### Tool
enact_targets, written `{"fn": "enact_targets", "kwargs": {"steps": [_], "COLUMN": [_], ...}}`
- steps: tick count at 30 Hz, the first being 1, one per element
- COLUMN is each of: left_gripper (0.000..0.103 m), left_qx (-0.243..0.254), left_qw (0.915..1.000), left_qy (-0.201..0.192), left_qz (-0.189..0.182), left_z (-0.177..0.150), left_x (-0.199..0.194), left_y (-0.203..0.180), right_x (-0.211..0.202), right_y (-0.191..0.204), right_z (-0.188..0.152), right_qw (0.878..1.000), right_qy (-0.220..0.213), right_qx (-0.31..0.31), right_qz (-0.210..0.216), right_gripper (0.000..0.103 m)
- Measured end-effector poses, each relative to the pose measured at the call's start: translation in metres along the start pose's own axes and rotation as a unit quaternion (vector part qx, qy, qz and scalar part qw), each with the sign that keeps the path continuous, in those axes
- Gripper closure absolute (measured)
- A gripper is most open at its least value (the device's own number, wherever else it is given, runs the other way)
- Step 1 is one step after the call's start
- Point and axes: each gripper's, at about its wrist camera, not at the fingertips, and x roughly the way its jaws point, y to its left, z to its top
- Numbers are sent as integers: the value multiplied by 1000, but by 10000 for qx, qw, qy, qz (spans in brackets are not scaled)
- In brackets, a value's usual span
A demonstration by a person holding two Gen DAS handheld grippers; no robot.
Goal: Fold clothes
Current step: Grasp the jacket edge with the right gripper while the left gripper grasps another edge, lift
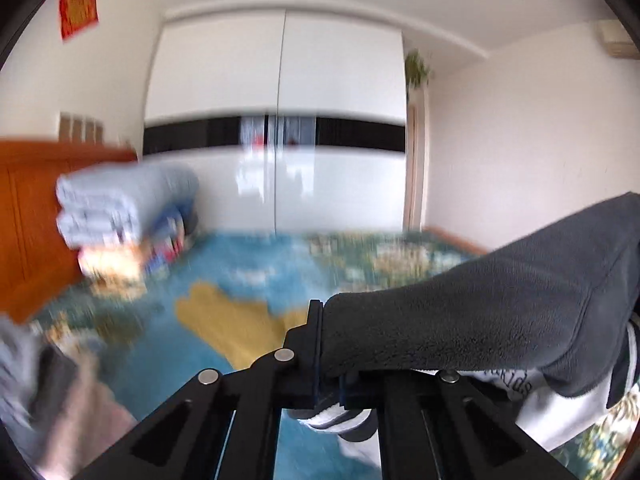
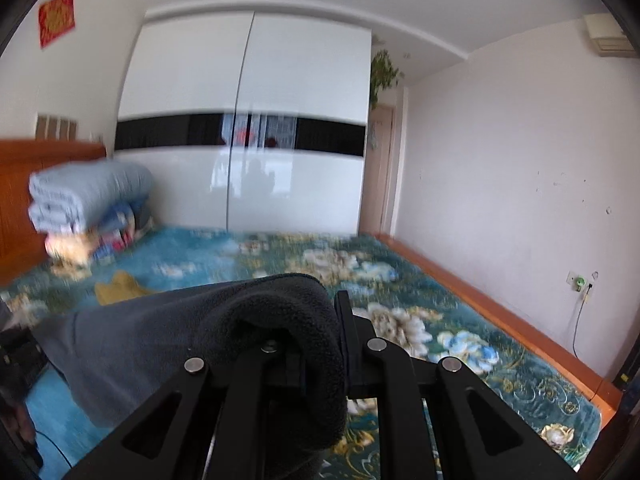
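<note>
A dark grey fleece garment [image 1: 480,312] hangs above the bed, stretched between my two grippers. In the left wrist view my left gripper [image 1: 320,320] is shut on one end of it, and the cloth runs off to the right. A white part with printed letters [image 1: 560,412] hangs beneath it. In the right wrist view my right gripper [image 2: 334,312] is shut on the same fleece garment [image 2: 180,328], which bulges over the left finger and trails away to the left. The fleece hides one finger of each gripper.
Below lies a bed with a teal floral cover [image 2: 440,300] and a yellow cloth patch [image 1: 240,320]. Folded light blue quilts [image 2: 84,196] lean on the orange headboard [image 1: 32,220]. Loose grey and pink clothes [image 1: 48,400] sit at lower left. A white wardrobe [image 2: 248,120] stands behind.
</note>
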Motion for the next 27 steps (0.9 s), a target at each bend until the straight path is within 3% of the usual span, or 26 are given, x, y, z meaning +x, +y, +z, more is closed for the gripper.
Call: {"fn": "enact_targets", "kwargs": {"steps": [3,6,10,13,16,18,20,22,27], "left_gripper": [97,97,97,94,94,94,94,94,94], "left_qx": [112,168,320,397,380,310,165,-84,-378], "left_qw": [9970,9922,9886,9905,9965,9977,9928,9791,9401], "left_qy": [-765,-1210,-1398,-1213,-502,171,1027,1926,3307], "left_qz": [-5,-227,-458,-508,-546,-585,-594,-649,-728], "left_z": [47,85,118,126,108,84,45,-3,-100], "left_x": [-63,-126,-183,-188,-151,-111,-56,3,91], "left_y": [14,34,56,69,77,80,82,87,77], "right_x": [-45,-96,-153,-172,-155,-120,-74,-23,82], "right_y": [4,5,11,18,31,42,49,56,61], "right_z": [30,55,83,106,115,106,86,52,-49], "right_qw": [9983,9939,9831,9774,9802,9874,9928,9925,9734], "right_qy": [-575,-1066,-1739,-2001,-1785,-1228,-475,331,1994], "right_qx": [-111,-265,-565,-674,-841,-958,-1009,-1028,-668], "right_qz": [-79,-27,-68,48,143,267,442,576,905], "right_gripper": [91,91,91,91,90,87,87,87,87]}}
